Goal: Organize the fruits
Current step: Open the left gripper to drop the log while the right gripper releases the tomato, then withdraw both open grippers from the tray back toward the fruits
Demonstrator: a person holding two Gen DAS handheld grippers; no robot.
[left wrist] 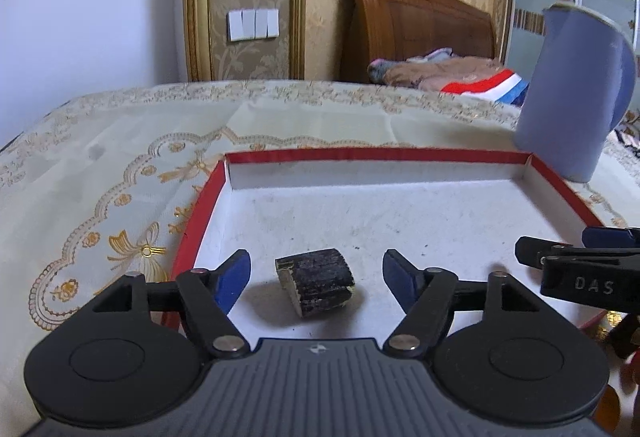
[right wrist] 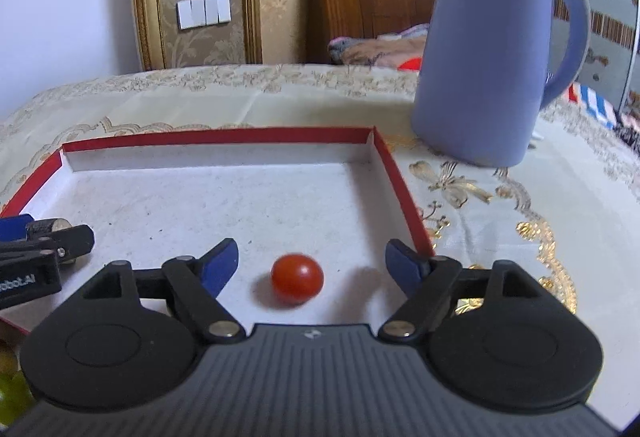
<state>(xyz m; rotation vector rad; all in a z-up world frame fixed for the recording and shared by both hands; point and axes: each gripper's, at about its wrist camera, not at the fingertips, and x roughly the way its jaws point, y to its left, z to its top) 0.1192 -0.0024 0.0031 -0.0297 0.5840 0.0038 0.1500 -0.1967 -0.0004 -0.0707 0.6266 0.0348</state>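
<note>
Room: bedroom with gold-patterned wallpaper, a wooden headboard [left wrist: 416, 25] and white wall switches [left wrist: 253, 24] behind the table.
Table: covered by a cream cloth with gold embroidery [left wrist: 120, 197].
Left gripper [left wrist: 316, 279]: jaws spread wide, blue pads clear on both sides of a dark sugarcane piece [left wrist: 316, 287], touching nothing.
Sugarcane piece: lay released on the tray floor, between the left pads, pale cut end showing.
Right gripper [right wrist: 312, 267]: jaws spread wide, gripping nothing; pads stood apart from a cherry tomato [right wrist: 297, 279].
Cherry tomato: rested free on the tray floor between the right pads, near the tray's right wall.
Tray [right wrist: 216, 135]: shallow red-rimmed box with a white, speckled floor; held the sugarcane piece and the tomato.
Jug [right wrist: 488, 57]: blue, upright on the cloth just beyond the tray's far right corner.
</note>
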